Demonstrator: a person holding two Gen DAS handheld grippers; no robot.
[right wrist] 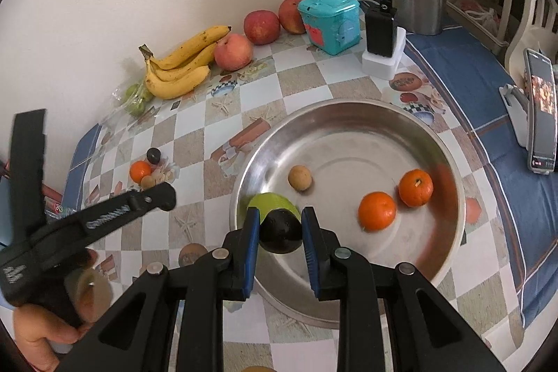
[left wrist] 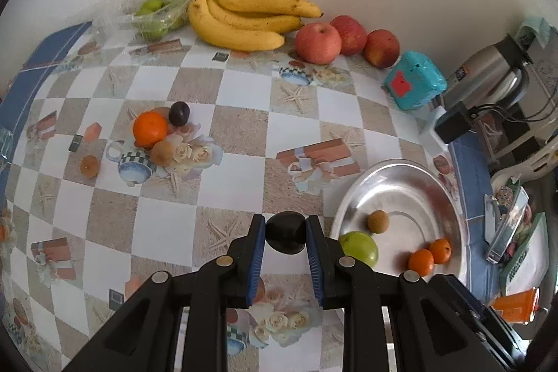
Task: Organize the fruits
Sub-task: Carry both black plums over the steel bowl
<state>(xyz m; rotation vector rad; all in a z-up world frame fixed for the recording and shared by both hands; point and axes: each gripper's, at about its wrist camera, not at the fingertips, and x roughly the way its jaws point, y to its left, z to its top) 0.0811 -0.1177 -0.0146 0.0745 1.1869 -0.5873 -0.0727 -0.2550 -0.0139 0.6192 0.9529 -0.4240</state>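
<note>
Left gripper [left wrist: 285,234] clamped a dark plum [left wrist: 285,232] at lower centre of its view, above the checkered tablecloth [left wrist: 226,114]. Right gripper [right wrist: 280,232] likewise gripped a second dark plum [right wrist: 280,232] at lower centre, over the near rim of the steel bowl [right wrist: 450,232] holding a green apple [right wrist: 275,199], a small brown fruit [right wrist: 299,177] and two oranges [right wrist: 396,199].

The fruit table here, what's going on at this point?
A person is sorting fruit into a metal bowl with two handheld grippers. The left gripper is shut on a dark plum above the tablecloth, beside the bowl. The right gripper is shut on another dark fruit over the bowl's near side. In the bowl lie a green apple, two small oranges and a small brown fruit. Bananas, red apples and a few small fruits are on the table.
</note>
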